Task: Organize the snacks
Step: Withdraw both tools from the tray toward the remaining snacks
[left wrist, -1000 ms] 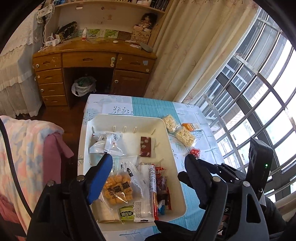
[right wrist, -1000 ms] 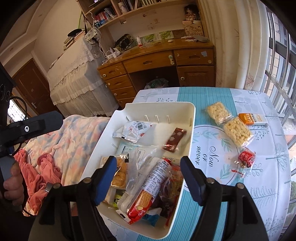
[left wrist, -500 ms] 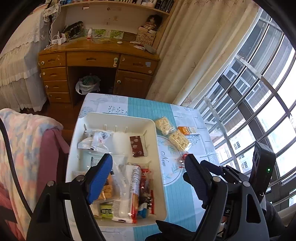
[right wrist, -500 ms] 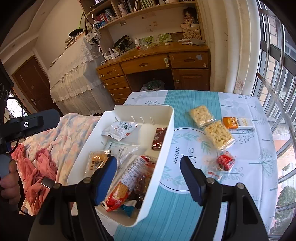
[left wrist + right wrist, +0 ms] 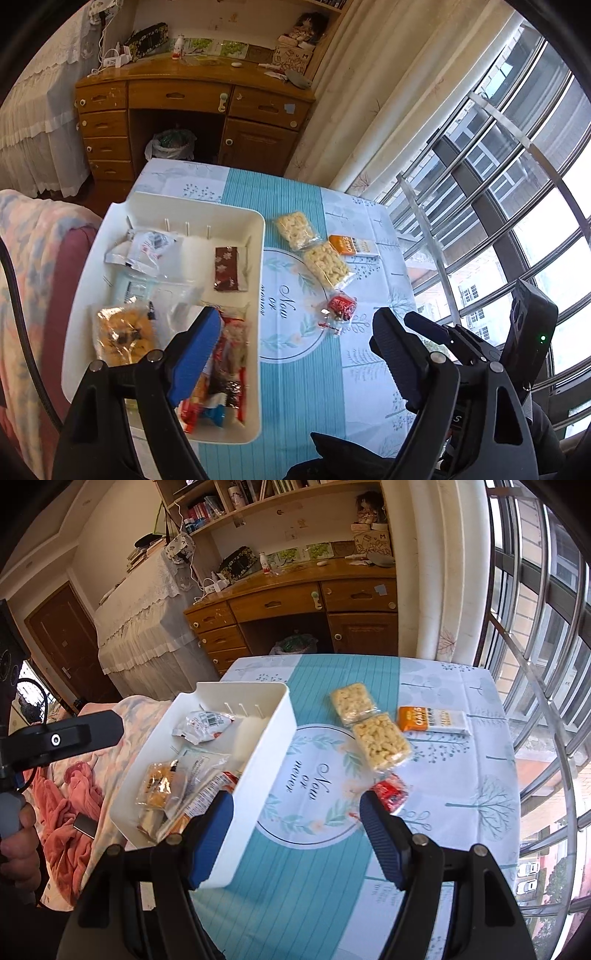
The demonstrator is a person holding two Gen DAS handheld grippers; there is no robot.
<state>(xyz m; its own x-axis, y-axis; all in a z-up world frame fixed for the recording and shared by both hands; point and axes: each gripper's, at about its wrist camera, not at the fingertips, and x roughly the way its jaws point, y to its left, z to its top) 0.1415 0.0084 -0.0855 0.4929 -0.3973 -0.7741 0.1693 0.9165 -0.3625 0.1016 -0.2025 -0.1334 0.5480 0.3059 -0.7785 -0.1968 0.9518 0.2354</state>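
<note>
A white bin [image 5: 255,236] [image 5: 273,731] stands at the left of the table with several snack packs in it, among them a brown chocolate bar [image 5: 226,268] and a yellow cookie bag [image 5: 123,332] [image 5: 159,784]. On the cloth to its right lie two clear packs of puffed rice cakes [image 5: 327,263] [image 5: 380,740], an orange oat bar [image 5: 352,245] [image 5: 430,718] and a small red candy pack [image 5: 341,305] [image 5: 391,792]. My left gripper [image 5: 291,343] is open and empty above the bin's right edge. My right gripper [image 5: 297,819] is open and empty above the cloth, near the red candy.
The table [image 5: 461,805] has a blue and white cloth. A pink blanket on a chair [image 5: 74,801] lies to the left. A wooden desk [image 5: 192,96] stands beyond the table. Curtain and barred windows [image 5: 517,177] are to the right.
Both grippers have shifted right, away from above the bin and toward the snacks on the cloth. Both stay open and empty.
</note>
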